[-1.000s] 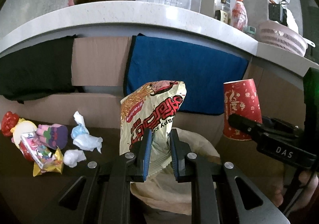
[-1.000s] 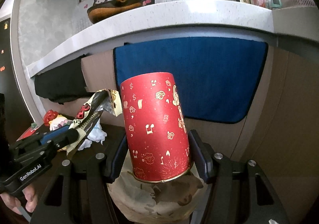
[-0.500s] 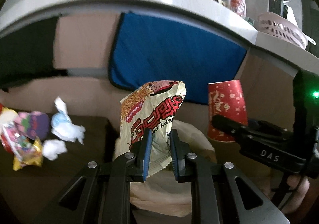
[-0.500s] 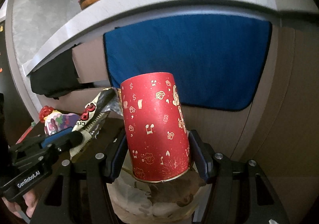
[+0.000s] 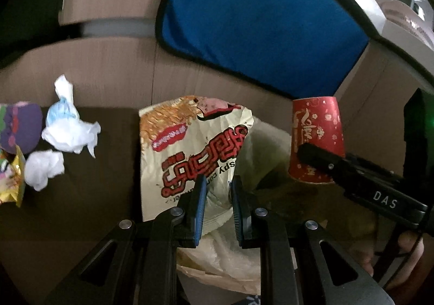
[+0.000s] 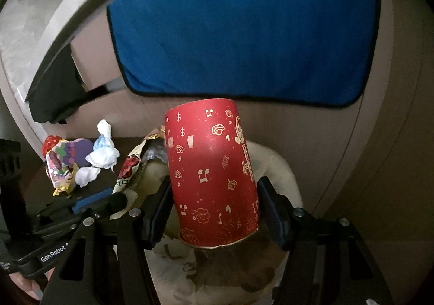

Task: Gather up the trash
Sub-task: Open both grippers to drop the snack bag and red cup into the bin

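Clamping the left gripper (image 5: pixel 217 204) on a snack bag (image 5: pixel 190 153), just right of crumpled tissues (image 5: pixel 67 126) and over the near bin bag (image 5: pixel 233 259); farther right, pinching an upturned red paper cup (image 6: pixel 211 177) in the right gripper (image 6: pixel 214 212).

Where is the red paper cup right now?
The red paper cup sits upside down between the right gripper fingers, above the open trash bag, below the blue towel.

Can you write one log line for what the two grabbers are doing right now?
left gripper: shut on noodle packet | right gripper: holding red paper cup | both over bin bag | tissues left on table
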{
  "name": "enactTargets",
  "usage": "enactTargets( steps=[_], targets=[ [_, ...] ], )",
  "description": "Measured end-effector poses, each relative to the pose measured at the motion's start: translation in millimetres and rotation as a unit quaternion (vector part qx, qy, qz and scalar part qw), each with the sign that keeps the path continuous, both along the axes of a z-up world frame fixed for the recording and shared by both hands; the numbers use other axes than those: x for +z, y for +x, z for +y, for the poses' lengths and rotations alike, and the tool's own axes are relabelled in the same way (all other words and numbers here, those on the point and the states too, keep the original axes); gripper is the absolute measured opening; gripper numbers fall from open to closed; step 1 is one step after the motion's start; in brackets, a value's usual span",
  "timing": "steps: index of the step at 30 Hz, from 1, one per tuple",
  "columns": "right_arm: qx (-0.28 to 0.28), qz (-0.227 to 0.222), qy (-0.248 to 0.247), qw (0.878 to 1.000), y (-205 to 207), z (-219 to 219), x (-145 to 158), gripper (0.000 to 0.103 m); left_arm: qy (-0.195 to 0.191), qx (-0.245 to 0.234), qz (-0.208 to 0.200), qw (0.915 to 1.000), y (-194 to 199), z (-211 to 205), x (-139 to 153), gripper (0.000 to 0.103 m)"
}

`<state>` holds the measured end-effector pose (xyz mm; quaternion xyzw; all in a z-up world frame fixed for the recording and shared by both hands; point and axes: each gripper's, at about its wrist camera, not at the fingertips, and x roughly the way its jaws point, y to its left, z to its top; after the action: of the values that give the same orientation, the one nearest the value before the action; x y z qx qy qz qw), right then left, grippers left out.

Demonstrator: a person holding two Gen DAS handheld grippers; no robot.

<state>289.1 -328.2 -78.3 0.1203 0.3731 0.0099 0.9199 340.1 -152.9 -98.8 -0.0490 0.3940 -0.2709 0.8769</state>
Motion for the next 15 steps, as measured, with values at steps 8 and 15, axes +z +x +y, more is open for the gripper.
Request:
enactTargets(
  steps=[8, 15],
  targets=[
    [-0.022, -0.004, 0.006, 1.0, -2, -14, 0, 0.059, -0.003, -0.036, 0.008, 0.9993, -9, -21, -5, 0.019],
    [-0.052, -0.036, -0.02, 0.998, -15, -31, 23, 0.059, -0.032, -0.087, 0.002, 0.9957, -26, -41, 13, 0.019]
  ],
)
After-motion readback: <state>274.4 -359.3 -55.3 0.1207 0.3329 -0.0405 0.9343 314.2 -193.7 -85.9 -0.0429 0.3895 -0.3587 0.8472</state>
